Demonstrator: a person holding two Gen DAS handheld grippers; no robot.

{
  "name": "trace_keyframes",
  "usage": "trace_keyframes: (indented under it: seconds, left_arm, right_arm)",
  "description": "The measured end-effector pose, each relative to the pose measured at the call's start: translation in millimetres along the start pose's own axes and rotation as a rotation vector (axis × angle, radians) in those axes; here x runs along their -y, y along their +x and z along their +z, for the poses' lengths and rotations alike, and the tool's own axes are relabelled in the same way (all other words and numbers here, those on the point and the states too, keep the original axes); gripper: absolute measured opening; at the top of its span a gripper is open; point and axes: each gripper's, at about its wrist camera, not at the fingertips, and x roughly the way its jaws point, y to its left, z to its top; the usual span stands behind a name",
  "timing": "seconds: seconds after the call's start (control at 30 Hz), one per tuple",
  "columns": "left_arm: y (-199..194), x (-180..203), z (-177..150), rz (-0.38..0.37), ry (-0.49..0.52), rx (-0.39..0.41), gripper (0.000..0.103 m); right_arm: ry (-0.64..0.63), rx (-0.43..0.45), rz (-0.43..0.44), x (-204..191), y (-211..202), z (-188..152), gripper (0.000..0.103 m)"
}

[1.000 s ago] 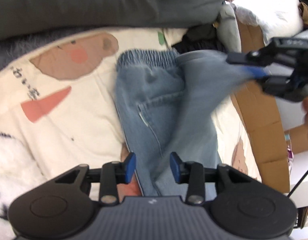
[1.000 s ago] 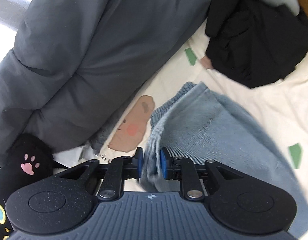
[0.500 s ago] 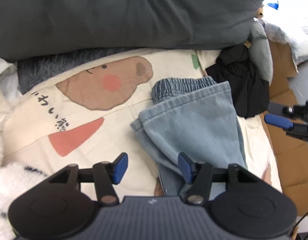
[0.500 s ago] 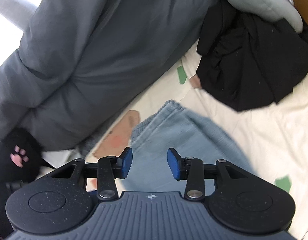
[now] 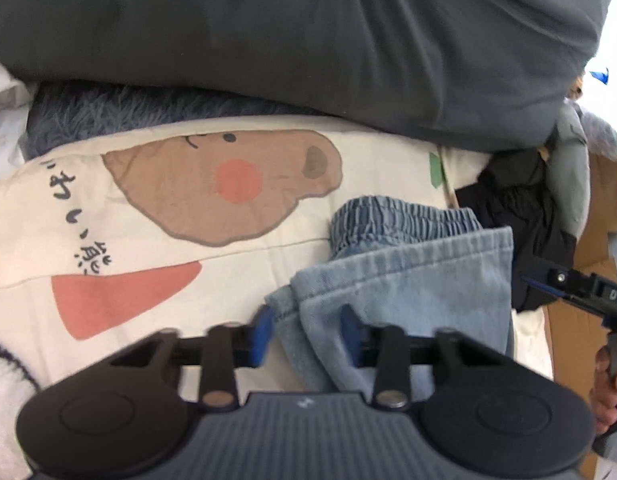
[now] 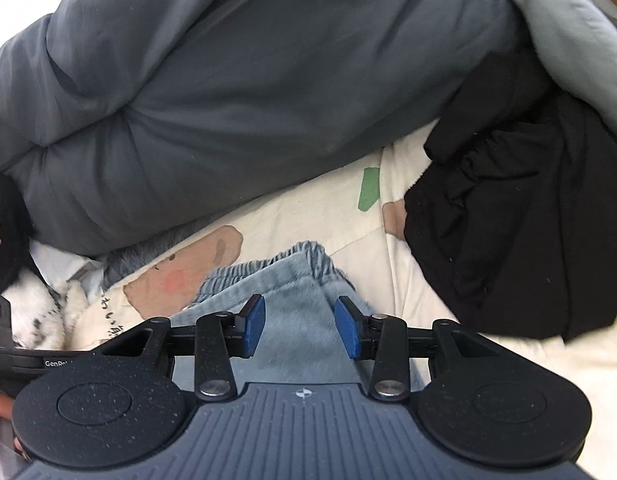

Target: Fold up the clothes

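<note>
- lying folded on the cream bear-print sheet (image 5: 156, 216): light blue jeans (image 5: 412, 280), elastic waistband showing at the far end under the folded-over leg.
- closing around the near left fold of the jeans: left gripper (image 5: 306, 332), blue pads narrowing with denim between them, not visibly pressing yet.
- hovering over the jeans: right gripper (image 6: 300, 326), pads standing apart, gripping nothing.
- sitting just right of the jeans: black garment (image 6: 520, 232).
- bulging behind everything: dark grey duvet (image 5: 308, 40).
</note>
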Motion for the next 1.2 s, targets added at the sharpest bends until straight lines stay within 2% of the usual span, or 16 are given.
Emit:
trace_keyframes:
  seconds: [0.23, 0.37, 0.47, 0.57, 0.63, 0.8, 0.93, 1.1, 1.17, 1.2]
  left_arm:
    - [3.2, -0.6, -0.3, 0.006, -0.004, 0.028, 0.034]
    - [-0.8, 3.8, 0.1, 0.004, 0.003, 0.079, 0.034]
    - [2.6, 8.1, 0.7, 0.003, 0.009, 0.069, 0.034]
    - [6.4, 6.4, 0.5, 0.001, -0.015, 0.056, 0.028]
    - [2.8, 5.0, -0.9, 0.001, -0.028, 0.067, 0.014]
    - [-7.0, 0.0, -6.4, -0.018, -0.073, 0.03, 0.007]
    - [-3.8, -0.1, -12.1, -0.009, -0.04, -0.01, 0.007]
    - [5.9, -9.1, -10.6, 0.008, -0.084, -0.009, 0.008]
    - [8.0, -11.5, -9.7, 0.01, -0.101, -0.01, 0.011]
    - [8.9, -13.2, -9.8, 0.01, -0.114, -0.014, 0.017]
  right_arm:
    - [-0.059, -0.022, 0.026, -1.0, 28.9, 1.6, 0.046]
    - [-0.086, -0.038, 0.033, -2.7, 36.9, 0.9, 0.046]
    - [-0.124, -0.044, 0.036, -4.9, 36.0, 0.7, 0.045]
    - [-0.135, -0.048, 0.045, -5.7, 33.9, 1.3, 0.045]
    - [-0.152, -0.054, 0.043, -7.3, 33.6, 1.7, 0.043]
    - [-0.189, -0.077, 0.049, -11.1, 33.4, 4.9, 0.04]
    - [-0.209, -0.124, 0.045, -11.6, 41.9, 5.8, 0.042]
    - [-0.196, -0.156, 0.053, -10.5, 50.5, 7.3, 0.043]
    - [-0.171, -0.162, 0.068, -7.4, 50.8, 9.5, 0.043]
    - [-0.157, -0.164, 0.079, -5.3, 50.6, 10.5, 0.043]
